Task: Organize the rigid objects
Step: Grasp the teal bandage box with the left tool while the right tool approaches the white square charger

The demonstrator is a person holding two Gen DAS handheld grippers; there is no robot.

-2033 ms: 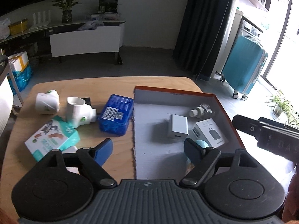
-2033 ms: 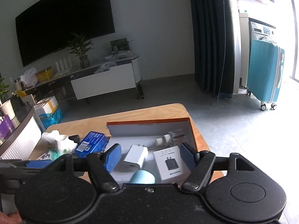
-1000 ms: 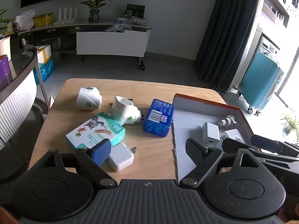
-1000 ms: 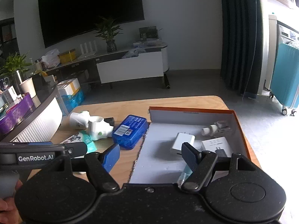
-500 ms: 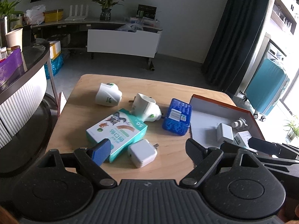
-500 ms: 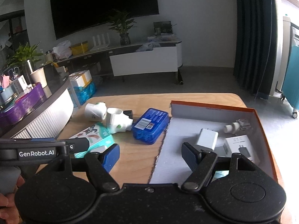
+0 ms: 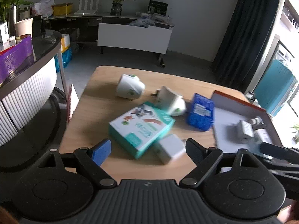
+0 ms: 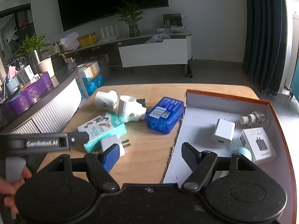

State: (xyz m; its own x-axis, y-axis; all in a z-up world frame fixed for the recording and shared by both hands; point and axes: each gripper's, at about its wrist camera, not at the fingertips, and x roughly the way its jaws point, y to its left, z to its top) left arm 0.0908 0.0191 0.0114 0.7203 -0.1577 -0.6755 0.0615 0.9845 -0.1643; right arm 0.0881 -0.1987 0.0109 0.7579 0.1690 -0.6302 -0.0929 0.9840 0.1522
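On the wooden table (image 8: 149,160), beside the orange-rimmed box (image 8: 224,95), both the left gripper (image 7: 147,149) and right gripper (image 8: 149,154) gape empty, and grabbing the white charger (image 8: 110,143), which touches the teal carton (image 8: 101,128), could shove both away.

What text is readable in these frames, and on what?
"GenRobot.AI": on the left gripper's bar, seen in the right wrist view.
"K": on the far white plug.
"50", seen inverted: on the teal box; its other print is too small to read.
Blue case label, white charger box, tray rim print: too small or blurred.
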